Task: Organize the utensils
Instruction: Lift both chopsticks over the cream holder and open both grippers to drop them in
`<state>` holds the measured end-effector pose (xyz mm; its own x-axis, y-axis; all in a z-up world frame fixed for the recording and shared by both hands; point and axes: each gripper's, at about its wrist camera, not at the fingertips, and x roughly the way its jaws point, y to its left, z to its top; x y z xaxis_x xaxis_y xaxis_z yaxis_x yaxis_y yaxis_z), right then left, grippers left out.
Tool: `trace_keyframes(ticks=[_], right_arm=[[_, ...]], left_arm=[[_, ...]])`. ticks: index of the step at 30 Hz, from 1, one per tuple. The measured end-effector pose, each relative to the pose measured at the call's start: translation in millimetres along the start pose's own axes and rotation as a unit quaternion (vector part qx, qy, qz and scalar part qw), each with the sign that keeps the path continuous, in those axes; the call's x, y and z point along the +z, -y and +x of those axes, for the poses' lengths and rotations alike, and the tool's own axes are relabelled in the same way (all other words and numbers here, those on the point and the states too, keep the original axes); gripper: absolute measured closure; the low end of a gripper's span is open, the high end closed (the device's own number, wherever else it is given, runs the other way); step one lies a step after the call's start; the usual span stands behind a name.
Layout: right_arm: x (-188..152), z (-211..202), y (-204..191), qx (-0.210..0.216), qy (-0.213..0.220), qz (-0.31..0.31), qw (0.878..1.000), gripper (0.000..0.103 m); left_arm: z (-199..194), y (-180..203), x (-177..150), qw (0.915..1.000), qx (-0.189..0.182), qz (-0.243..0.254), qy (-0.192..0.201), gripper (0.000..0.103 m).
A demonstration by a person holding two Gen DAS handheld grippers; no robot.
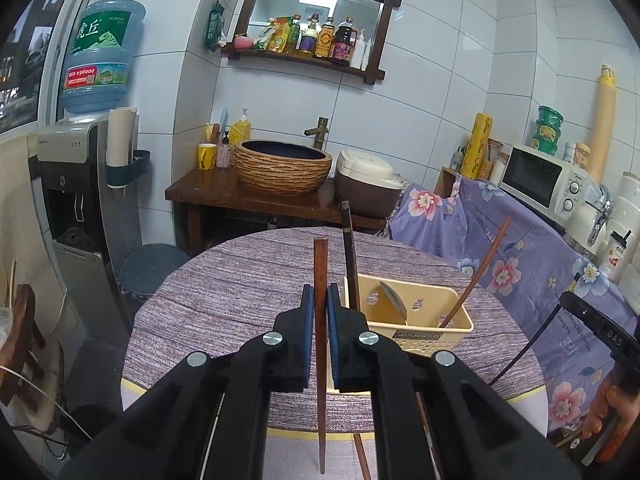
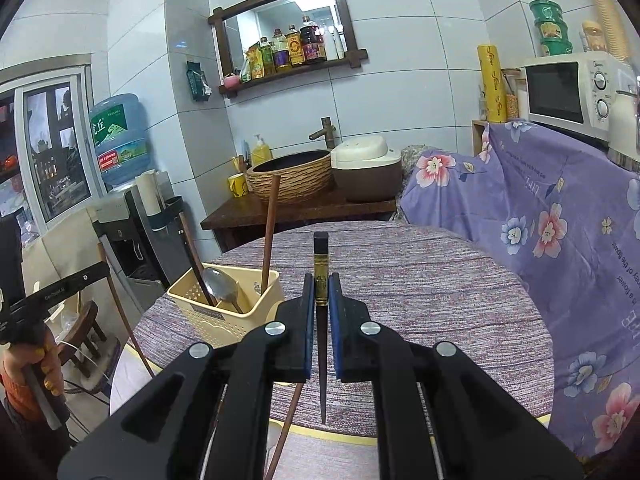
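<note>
My left gripper (image 1: 319, 296) is shut on a reddish-brown chopstick (image 1: 320, 264) that stands nearly upright above the round table (image 1: 240, 300). Just right of it sits a cream basket (image 1: 416, 332) holding a dark chopstick (image 1: 349, 256), a metal spoon (image 1: 394, 300) and a brown chopstick (image 1: 478, 276). My right gripper (image 2: 321, 284) is shut on a black chopstick (image 2: 321, 250) with a gold band, also upright. In that view the basket (image 2: 224, 304) lies to the left. One loose brown chopstick (image 2: 289, 416) rests on the table below the jaws.
A floral purple cloth (image 2: 540, 220) covers a counter at the right, with a microwave (image 2: 568, 92) on it. Behind the table are a wooden stand with a woven basin (image 1: 282, 168) and a rice cooker (image 1: 368, 184). A water dispenser (image 1: 80, 184) and stool (image 1: 154, 268) stand left.
</note>
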<state>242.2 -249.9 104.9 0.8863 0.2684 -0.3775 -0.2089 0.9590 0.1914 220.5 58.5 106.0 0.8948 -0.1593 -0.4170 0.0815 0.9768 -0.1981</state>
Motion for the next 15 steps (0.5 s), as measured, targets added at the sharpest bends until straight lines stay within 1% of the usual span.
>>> trace_keyframes(ticks=[2,4,7,10,11,13,15], right_arm=[[5.2,-1.9,-0.8,0.003,0.0,-0.006,1.0,0.095],[15.4,-5.6,-2.0,0.015,0.0,-0.01,1.0,0.095],[35.1,-15.8,-8.4,0.027,0.011,-0.02,0.999,0.095],[65.4,-32.0,-18.7,0.052,0.032,-0.024,0.998,0.095],[78.9,-38.3,-24.5,0.061,0.047,-0.024,0.997,0.095],[100.1,-45.1,-36.8,0.063,0.078,-0.025,0.995,0.095],[116.5,-46.3,-48.4,0.061,0.096,-0.022,0.993,0.095]], left_arm=[[-4.2,0.6,7.4,1.0,-0.002,0.002,0.005,0.095],[-10.9,1.2,20.0,0.9999,-0.006,0.006,0.015,0.095],[-23.9,4.3,46.1,0.999,-0.007,0.012,0.042,0.095],[-37.4,14.0,77.2,0.9966,-0.011,0.015,0.08,0.095],[-40.3,18.6,88.0,0.9955,-0.013,0.015,0.093,0.095],[-40.9,27.0,105.8,0.9938,-0.018,0.01,0.109,0.095],[-38.0,35.1,120.1,0.9918,-0.024,0.0,0.126,0.095]])
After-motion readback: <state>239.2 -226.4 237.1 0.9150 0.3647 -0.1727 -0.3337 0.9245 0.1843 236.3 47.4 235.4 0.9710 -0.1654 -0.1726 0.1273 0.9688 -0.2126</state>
